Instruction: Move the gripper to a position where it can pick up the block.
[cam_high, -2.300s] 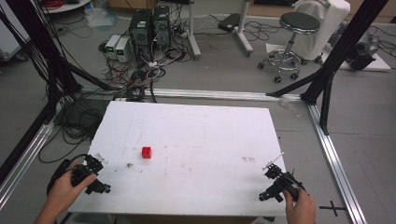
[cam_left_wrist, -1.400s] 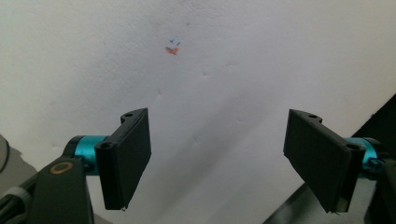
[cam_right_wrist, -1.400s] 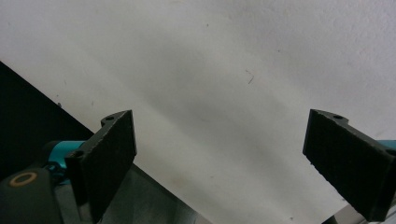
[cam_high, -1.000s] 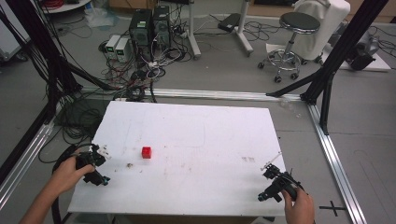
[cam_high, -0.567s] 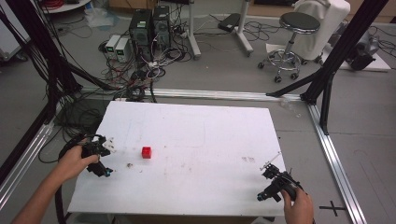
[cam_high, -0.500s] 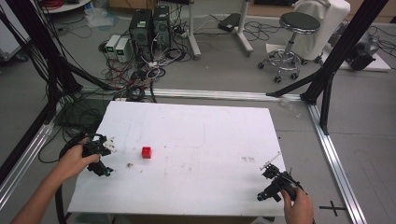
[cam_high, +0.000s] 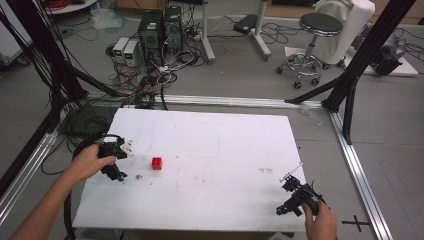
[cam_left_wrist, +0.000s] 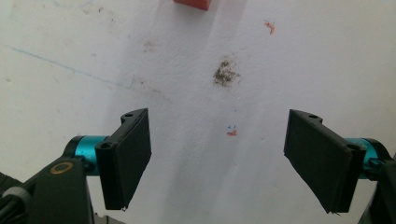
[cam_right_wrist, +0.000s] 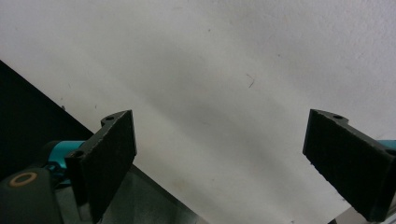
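High view: left gripper (cam_high: 120, 161) hovers over white table (cam_high: 225, 165) near its left edge, jaws spread wide, nothing between them. Red cube (cam_high: 157, 163) sits just ahead of those jaws, apart from them. Right gripper (cam_high: 292, 192) at table's near right corner, jaws also wide apart, empty, well away from cube.

Lab: computer towers (cam_high: 161, 26), tangled cables (cam_high: 150, 82), framed rig table (cam_high: 210, 145).

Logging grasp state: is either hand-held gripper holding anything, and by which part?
Nothing is held. Left hand-held gripper and right hand-held gripper are both open and empty; the red cube sits untouched on the table.
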